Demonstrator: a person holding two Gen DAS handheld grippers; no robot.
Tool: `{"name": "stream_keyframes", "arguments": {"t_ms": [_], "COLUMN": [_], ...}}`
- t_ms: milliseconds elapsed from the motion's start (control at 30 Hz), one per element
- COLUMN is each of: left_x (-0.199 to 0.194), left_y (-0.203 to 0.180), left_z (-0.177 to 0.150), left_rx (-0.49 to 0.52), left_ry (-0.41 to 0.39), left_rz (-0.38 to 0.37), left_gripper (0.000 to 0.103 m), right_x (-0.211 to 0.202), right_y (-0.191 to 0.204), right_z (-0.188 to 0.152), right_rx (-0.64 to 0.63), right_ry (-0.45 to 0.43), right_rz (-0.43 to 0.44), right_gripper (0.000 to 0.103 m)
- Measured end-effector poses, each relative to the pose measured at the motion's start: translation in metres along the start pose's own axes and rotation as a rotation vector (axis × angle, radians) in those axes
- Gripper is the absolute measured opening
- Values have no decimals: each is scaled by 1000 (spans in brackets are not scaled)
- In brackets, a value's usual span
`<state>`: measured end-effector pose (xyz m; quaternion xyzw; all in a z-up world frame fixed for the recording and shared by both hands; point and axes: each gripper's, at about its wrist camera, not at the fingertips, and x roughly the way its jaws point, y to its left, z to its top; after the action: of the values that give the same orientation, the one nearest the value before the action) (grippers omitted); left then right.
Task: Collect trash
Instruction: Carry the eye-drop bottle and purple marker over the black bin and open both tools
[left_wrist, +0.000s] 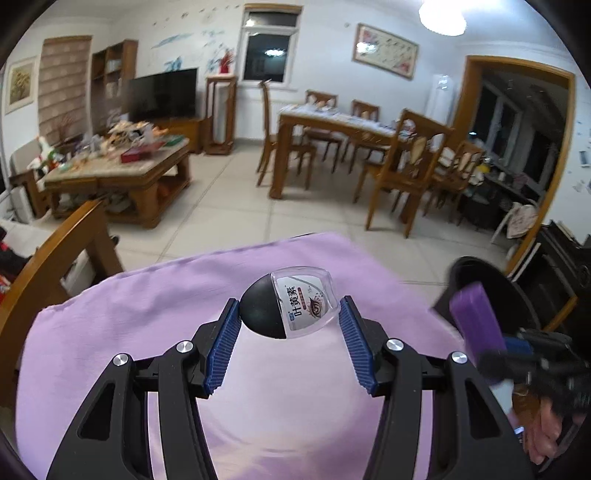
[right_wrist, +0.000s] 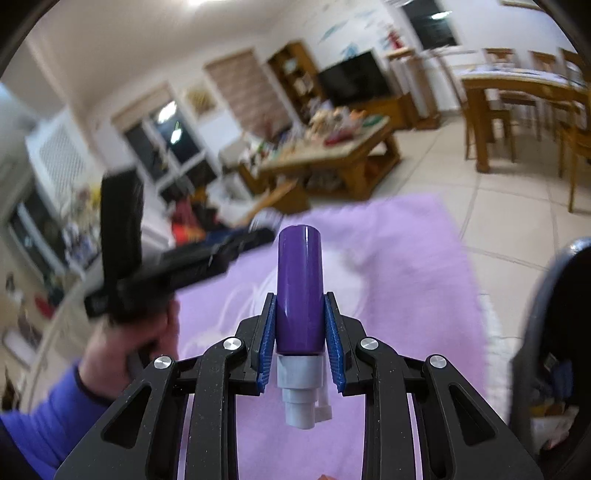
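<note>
My left gripper (left_wrist: 289, 301) is shut on a small bottle (left_wrist: 299, 306) with a black round cap and a clear labelled body, lifted above the purple cloth (left_wrist: 129, 332). My right gripper (right_wrist: 300, 295) is shut on a purple spray bottle (right_wrist: 299, 266), whose white nozzle points back toward the camera. In the left wrist view, that purple spray bottle (left_wrist: 476, 317) shows blurred at the right, in front of a black bin (left_wrist: 517, 295). The bin (right_wrist: 554, 325) fills the right edge of the right wrist view.
The purple cloth (right_wrist: 406, 277) covers the surface under both grippers. A hand (right_wrist: 147, 343) in a blue sleeve holds the blurred left gripper. Beyond are a tiled floor (left_wrist: 229, 206), a cluttered coffee table (left_wrist: 122, 173), a wooden dining table (left_wrist: 332, 125) and chairs (left_wrist: 402, 173).
</note>
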<state>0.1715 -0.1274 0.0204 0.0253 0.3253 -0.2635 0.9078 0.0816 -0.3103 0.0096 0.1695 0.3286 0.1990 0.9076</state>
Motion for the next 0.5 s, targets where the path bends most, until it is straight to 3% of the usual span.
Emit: {"name": "stream_keyframes", "arguments": {"t_ms": [200,500], "left_x": [-2,28], "left_y": [-72,-178], "left_z": [2,0], "left_rx": [67,150], "left_ry": [-18,12], "left_rz": [-100,-226], "left_gripper": [54,54], "right_x": [-87,-197], "right_y": [-45,-137], "right_z": [2,-14], "right_rx": [105,257], "right_ry": [-161,-319], "right_rz": [-66,-179], "right_gripper": [26,26]}}
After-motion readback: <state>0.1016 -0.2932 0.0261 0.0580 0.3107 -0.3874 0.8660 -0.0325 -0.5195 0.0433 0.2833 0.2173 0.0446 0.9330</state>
